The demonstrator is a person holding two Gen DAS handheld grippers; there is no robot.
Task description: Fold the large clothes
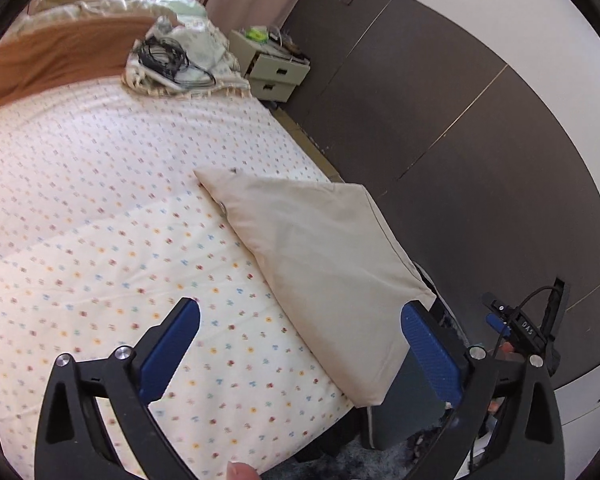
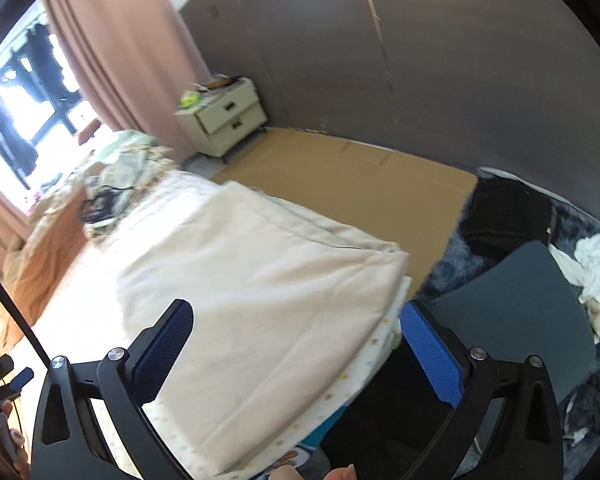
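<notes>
At the near corner of the bed (image 1: pixel 100 184), the folded cream garment (image 1: pixel 320 264) lies flat on the dotted sheet. The left gripper (image 1: pixel 300 344) and right gripper (image 2: pixel 296 344) both hover above it, jaws spread wide and holding nothing.

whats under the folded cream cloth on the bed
The folded cream cloth lies on the dotted bedsheet, at the bed's corner. In the right wrist view the sheet's edge shows below it. Anything between its folds is covered.
</notes>
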